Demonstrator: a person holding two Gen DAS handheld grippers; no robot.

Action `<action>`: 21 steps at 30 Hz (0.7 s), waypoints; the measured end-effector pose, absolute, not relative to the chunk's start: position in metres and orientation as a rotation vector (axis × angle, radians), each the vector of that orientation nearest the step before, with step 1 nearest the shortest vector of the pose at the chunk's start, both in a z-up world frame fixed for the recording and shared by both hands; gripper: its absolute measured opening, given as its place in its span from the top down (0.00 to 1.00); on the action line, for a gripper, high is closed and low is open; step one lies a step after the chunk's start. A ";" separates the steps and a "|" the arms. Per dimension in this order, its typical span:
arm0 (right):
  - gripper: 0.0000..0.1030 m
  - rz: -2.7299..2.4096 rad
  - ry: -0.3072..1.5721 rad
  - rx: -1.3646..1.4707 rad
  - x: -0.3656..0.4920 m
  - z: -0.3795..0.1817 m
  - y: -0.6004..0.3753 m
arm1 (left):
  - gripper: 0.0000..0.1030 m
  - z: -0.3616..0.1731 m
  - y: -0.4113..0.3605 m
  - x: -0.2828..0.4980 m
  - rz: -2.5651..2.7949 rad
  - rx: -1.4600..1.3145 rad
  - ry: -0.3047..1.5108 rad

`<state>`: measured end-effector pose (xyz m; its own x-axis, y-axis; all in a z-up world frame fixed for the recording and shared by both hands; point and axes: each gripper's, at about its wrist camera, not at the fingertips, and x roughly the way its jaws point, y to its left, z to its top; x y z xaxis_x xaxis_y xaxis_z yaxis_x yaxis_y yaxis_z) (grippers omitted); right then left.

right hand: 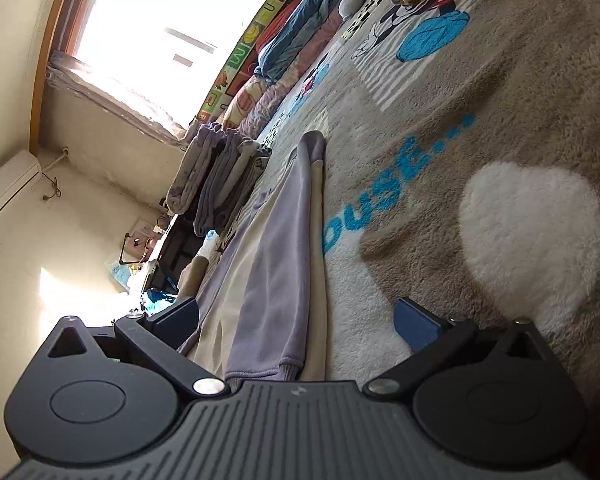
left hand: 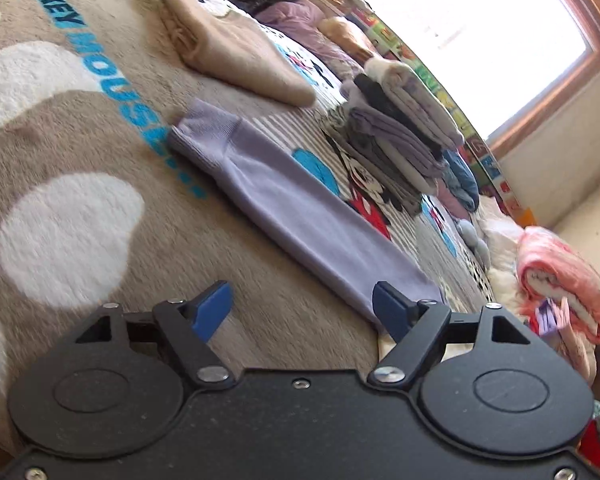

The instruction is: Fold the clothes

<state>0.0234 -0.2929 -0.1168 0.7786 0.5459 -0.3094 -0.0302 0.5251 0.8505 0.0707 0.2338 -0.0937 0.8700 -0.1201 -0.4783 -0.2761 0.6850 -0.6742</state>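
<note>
A lilac garment, folded into a long narrow strip, lies flat on the brown Mickey Mouse blanket. My left gripper stands open at the strip's near end, its right finger beside the cloth edge, with nothing between the pads. In the right wrist view the same lilac garment runs away from the camera over a cream cloth. My right gripper is open at its cuffed near end, one finger on each side, not closed on it.
A folded beige garment lies further up the blanket. A stack of folded clothes stands near the window side, also seen as a folded stack. A pink blanket sits at the right. Bundled bedding lines the wall.
</note>
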 end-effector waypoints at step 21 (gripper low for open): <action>0.00 0.349 0.571 0.848 0.017 -0.114 -0.279 | 0.77 -0.113 0.326 0.131 0.167 -0.981 0.441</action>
<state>0.0171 -0.2788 -0.1143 0.7970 0.5044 -0.3321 -0.0656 0.6189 0.7827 0.1305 0.3263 -0.1131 0.8993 -0.0602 -0.4331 -0.3316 0.5518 -0.7652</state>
